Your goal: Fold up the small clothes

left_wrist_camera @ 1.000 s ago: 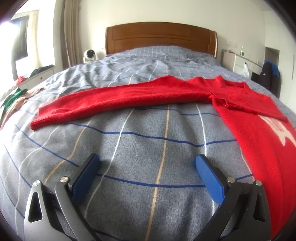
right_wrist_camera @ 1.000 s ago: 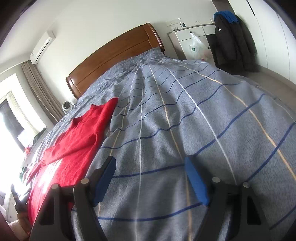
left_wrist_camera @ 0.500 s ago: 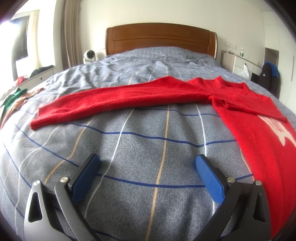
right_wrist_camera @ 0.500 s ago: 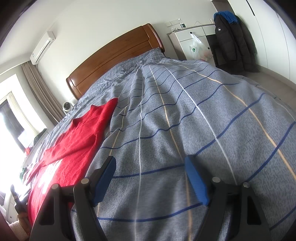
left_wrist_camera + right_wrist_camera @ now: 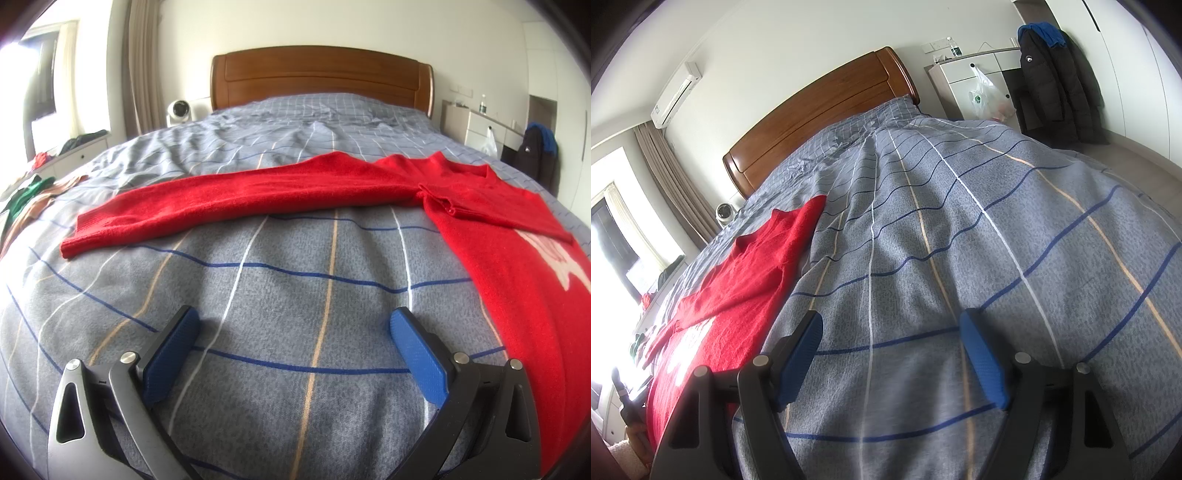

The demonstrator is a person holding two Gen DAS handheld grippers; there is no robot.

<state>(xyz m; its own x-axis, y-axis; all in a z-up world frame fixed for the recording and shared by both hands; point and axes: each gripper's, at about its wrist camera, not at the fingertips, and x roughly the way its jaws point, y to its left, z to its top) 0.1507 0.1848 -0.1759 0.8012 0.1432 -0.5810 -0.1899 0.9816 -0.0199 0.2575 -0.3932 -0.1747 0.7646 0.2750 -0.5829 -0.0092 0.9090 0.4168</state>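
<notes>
A red sweater (image 5: 509,236) with a white print lies flat on the grey checked duvet (image 5: 288,280). One long sleeve (image 5: 229,199) stretches out to the left; the other sleeve is folded across the chest. My left gripper (image 5: 293,326) is open and empty, low over bare duvet in front of the sleeve. In the right wrist view the sweater (image 5: 738,291) lies at the left. My right gripper (image 5: 892,332) is open and empty over bare duvet to the right of the sweater.
A wooden headboard (image 5: 321,77) stands at the far end of the bed. Other clothes (image 5: 26,199) lie at the bed's left edge. A white dresser (image 5: 979,85) and a hanging black coat (image 5: 1052,81) stand to the right of the bed.
</notes>
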